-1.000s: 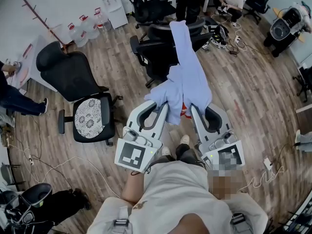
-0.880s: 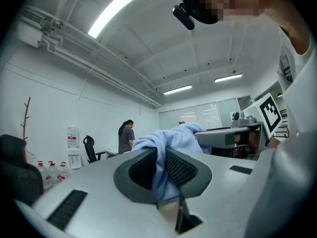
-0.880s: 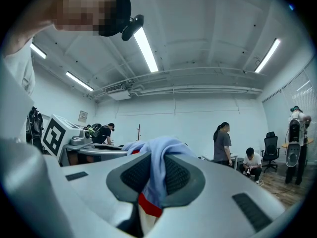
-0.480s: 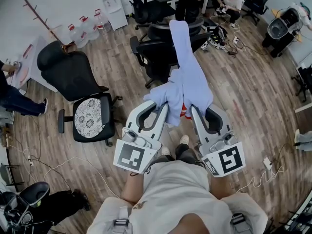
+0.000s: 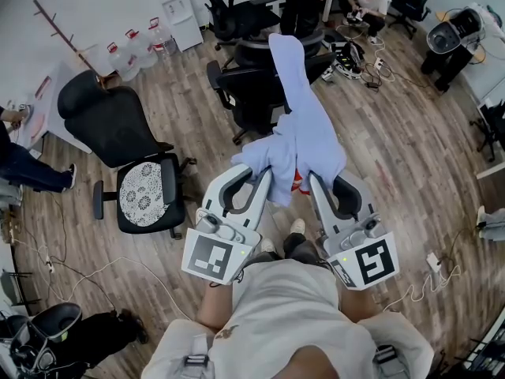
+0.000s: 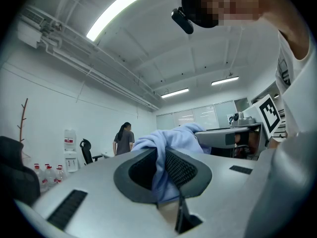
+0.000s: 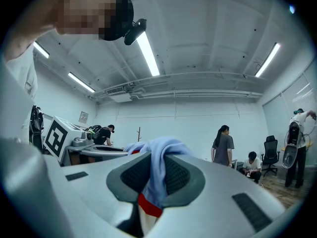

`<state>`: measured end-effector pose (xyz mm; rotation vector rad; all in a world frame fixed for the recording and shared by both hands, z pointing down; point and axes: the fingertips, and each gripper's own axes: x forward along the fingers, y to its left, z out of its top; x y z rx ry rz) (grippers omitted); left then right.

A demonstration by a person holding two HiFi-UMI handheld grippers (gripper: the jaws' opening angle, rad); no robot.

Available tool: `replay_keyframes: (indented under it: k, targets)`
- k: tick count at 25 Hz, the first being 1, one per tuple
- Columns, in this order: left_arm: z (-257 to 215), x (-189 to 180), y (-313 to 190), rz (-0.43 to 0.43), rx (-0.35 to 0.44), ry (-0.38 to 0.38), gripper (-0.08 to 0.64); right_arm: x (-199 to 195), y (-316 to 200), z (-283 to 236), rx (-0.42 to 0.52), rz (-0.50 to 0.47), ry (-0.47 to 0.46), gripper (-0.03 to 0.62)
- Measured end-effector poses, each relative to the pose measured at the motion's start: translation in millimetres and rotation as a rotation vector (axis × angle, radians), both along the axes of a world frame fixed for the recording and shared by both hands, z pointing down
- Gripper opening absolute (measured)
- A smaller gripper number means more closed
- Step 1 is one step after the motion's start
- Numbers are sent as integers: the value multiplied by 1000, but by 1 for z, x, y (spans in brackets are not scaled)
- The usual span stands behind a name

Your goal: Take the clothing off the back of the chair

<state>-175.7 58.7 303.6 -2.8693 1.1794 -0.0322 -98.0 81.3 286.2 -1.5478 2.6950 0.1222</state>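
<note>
Hardly anything has moved since a second ago; both my grippers sit where they were, and only the far end of the garment (image 5: 304, 129) has drifted a touch left in the head view; left gripper (image 5: 263, 178) jaws are pinched on a bunched fold of the pale blue cloth, pads pressing it from both sides; right gripper (image 5: 310, 178) is the same, clamped on a fold with a red strip (image 7: 148, 205) showing under the blue; the two grips are just beside each other at the near end; garment runs from my jaws out to the black chair (image 5: 251, 93), far end seemingly over the top of its back, so I judge it not off yet; cannot tell if it's snagged there; handling guess: light, soft, no stiffness, will sag and trail; cloth should hold well on the ribbed pads, so slip risk is low while the folds stay thick; not fragile, but a hard tug could drag on the backrest or roll the chair; thick bunches are the right hold, not a single layer; next move needs lift to clear the backrest.
</note>
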Motion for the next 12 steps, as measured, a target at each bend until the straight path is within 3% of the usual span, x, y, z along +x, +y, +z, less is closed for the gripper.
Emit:
replay_keyframes:
  k: [12]
  targets:
    - [-2, -5, 8, 7, -2, 0, 64, -6, 9, -4, 3, -1, 4, 64]
